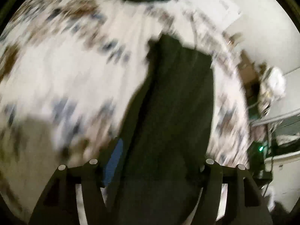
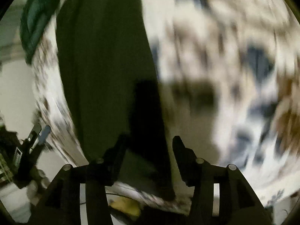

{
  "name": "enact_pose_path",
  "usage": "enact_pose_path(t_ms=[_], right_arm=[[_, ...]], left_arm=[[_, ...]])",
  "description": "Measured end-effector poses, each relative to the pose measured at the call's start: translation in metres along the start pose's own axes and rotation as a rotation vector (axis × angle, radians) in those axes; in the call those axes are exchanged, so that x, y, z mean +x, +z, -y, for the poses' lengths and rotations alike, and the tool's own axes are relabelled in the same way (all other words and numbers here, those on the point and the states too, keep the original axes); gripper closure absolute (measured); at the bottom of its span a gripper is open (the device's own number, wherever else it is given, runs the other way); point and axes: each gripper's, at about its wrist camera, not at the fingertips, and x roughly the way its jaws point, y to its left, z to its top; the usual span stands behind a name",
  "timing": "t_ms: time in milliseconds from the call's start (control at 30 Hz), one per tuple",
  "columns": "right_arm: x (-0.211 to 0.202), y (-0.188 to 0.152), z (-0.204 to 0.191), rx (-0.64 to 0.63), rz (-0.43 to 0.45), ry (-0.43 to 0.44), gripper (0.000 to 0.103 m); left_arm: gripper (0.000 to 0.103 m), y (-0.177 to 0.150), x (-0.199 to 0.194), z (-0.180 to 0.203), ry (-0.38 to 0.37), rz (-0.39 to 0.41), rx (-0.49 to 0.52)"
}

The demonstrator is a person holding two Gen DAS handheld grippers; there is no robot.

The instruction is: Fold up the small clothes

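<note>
I am seeing both views smeared by blur. Ahead of my left gripper a dark garment is lying on a patterned white, brown and blue cloth; it is running in between the fingers and covering their tips, so I cannot tell whether they are clenched. My right gripper is showing its fingers released, apart, with the same dark garment stretching ahead and between them. A teal fabric is sitting far ahead, to the left.

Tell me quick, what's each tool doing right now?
Left tool: shut on the dark cloth.
Right tool: open, dark cloth between its fingers.
</note>
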Motion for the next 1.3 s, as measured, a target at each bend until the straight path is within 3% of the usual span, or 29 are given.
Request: enact_pose_path(t_ms=[67,167,267,400,433,467,500,533,567,600,633,833,933,967,1000,1033,1100,1133,1300], right_arm=[[-0.013,0.036,-0.006,0.021,0.063,0.04,0.038],[-0.04,0.119,-0.011,0.015,0.203,0.093,0.038],[-0.049,0.19,-0.012,0.033,0.278,0.137,0.038],[-0.045,0.264,-0.012,0.096,0.308,0.219,0.038],[-0.043,0.282,-0.013,0.103,0.31,0.222,0.038],[-0.04,0.297,-0.016,0.104,0.314,0.214,0.038],[-0.036,0.307,-0.018,0.101,0.31,0.201,0.038],[-0.033,0.318,-0.023,0.092,0.309,0.187,0.039],[-0.034,0.323,-0.03,0.075,0.324,0.161,0.069],[-0.034,0.322,-0.037,0.052,0.343,0.126,0.088],[-0.033,0.337,-0.044,0.043,0.337,0.109,0.088],[-0.038,0.349,-0.056,0.07,0.384,0.017,0.092],[-0.036,0.353,-0.048,0.081,0.362,0.005,0.092],[-0.04,0.35,-0.049,0.079,0.357,0.003,0.087],[-0.043,0.347,-0.048,0.071,0.348,0.006,0.082],[-0.046,0.339,-0.048,0.063,0.34,0.012,0.078],[-0.058,0.315,-0.043,0.036,0.32,0.015,0.055],[-0.06,0.299,-0.043,0.019,0.309,0.02,0.053],[-0.066,0.191,-0.027,-0.055,0.21,-0.001,0.044]], left_arm=[[0.042,0.043,0.024,0.012,-0.024,0.033,0.033],[0.042,0.108,0.068,0.029,-0.04,0.051,0.086],[0.042,0.165,0.119,0.043,-0.015,0.036,0.126],[0.044,0.201,0.177,0.046,0.033,-0.032,0.152],[0.049,0.206,0.182,0.045,0.045,-0.031,0.156],[0.081,0.21,0.186,0.044,0.057,-0.015,0.171],[0.094,0.213,0.186,0.044,0.076,-0.007,0.183],[0.099,0.216,0.185,0.041,0.071,-0.004,0.183],[0.099,0.22,0.18,0.037,0.044,0.005,0.176],[0.099,0.223,0.176,0.035,0.049,0.02,0.178],[0.1,0.227,0.171,0.033,0.055,0.04,0.185],[0.103,0.264,0.177,0.011,0.131,0.06,0.172],[0.102,0.273,0.177,-0.002,0.072,0.006,0.117],[0.102,0.268,0.172,0.0,0.068,-0.014,0.124],[0.101,0.262,0.167,0.003,0.051,-0.031,0.134],[0.093,0.249,0.159,0.006,0.026,-0.052,0.151],[0.07,0.221,0.142,0.011,0.01,-0.067,0.171],[0.057,0.204,0.131,0.012,-0.005,-0.064,0.174],[0.056,0.102,0.07,-0.008,-0.055,-0.086,0.105]])
